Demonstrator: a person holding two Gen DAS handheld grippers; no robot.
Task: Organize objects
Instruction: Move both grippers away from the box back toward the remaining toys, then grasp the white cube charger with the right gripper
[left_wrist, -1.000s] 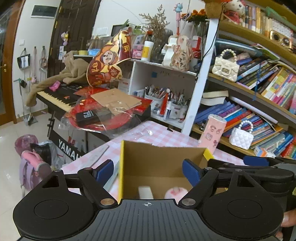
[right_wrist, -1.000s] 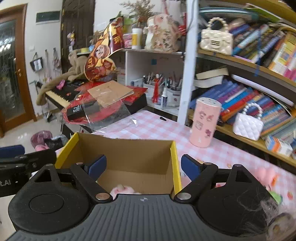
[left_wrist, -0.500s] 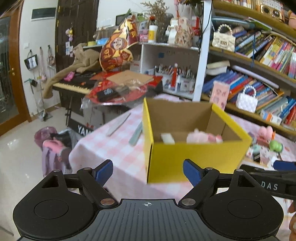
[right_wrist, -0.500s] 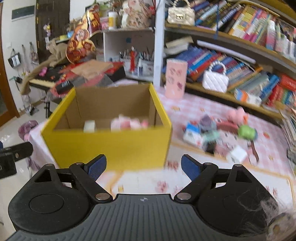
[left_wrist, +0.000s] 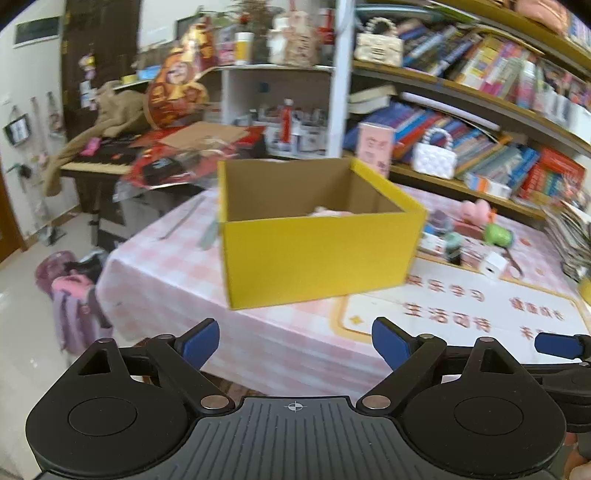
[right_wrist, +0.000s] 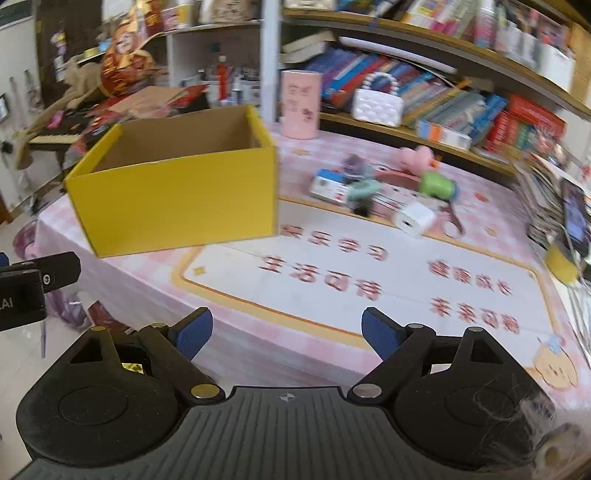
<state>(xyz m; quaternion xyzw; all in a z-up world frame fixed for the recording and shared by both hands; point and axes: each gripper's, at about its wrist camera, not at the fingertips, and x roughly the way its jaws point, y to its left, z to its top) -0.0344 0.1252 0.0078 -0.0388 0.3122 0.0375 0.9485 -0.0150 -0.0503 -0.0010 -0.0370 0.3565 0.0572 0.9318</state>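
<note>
One yellow cardboard box stands on the pink checked table, and it serves as the landmark here. Inside it the left wrist view shows at least one pink item against the far wall; the rest of its floor is hidden by the near wall, so how much has been stowed cannot be counted.

Judging from the loose things left out, the sorting looks only partly done. To the right of the box lies a small cluster: one blue-and-white packet, one greyish-purple figure behind it, one teal toy, one green toy, one pink plush and one white charger block. Blur makes some of these hard to name more closely. One pink cylindrical container stands behind the box's right corner.

The left hand-held gripper hangs in front of the box, nothing between its jaws, which are opening. The right hand-held gripper sits in front and to the right of the box over the white mat, jaws spread and empty.
</note>
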